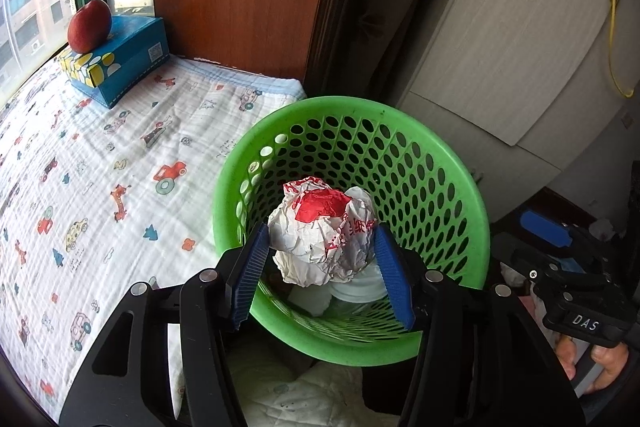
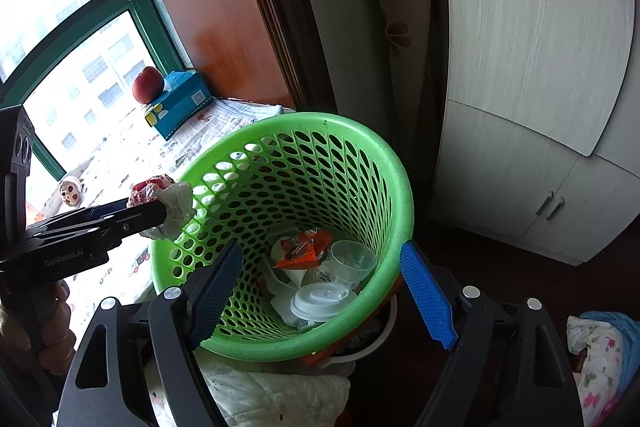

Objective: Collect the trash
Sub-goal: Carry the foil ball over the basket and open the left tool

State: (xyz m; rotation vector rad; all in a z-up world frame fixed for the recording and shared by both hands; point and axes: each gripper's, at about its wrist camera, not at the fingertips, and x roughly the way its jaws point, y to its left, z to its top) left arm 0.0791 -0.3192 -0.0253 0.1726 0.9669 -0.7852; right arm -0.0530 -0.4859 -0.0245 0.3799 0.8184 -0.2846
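My left gripper (image 1: 322,241) is shut on a crumpled white and red paper ball (image 1: 322,231) and holds it over the near rim of a green perforated waste basket (image 1: 460,187). In the right wrist view the ball (image 2: 168,201) sits at the basket's left rim (image 2: 280,125), pinched in the left gripper (image 2: 160,211). My right gripper (image 2: 322,267) is open and empty, its blue pads either side of the basket's near rim. Inside the basket lie clear plastic cups (image 2: 352,259), a lid (image 2: 320,301) and an orange wrapper (image 2: 304,247).
A bed with a cartoon-print cover (image 1: 100,167) lies left of the basket. A blue tissue box (image 1: 120,63) with a red apple (image 1: 90,25) on it stands near the window. A small round toy (image 2: 71,191) lies on the bed. A white cabinet (image 2: 532,107) stands right.
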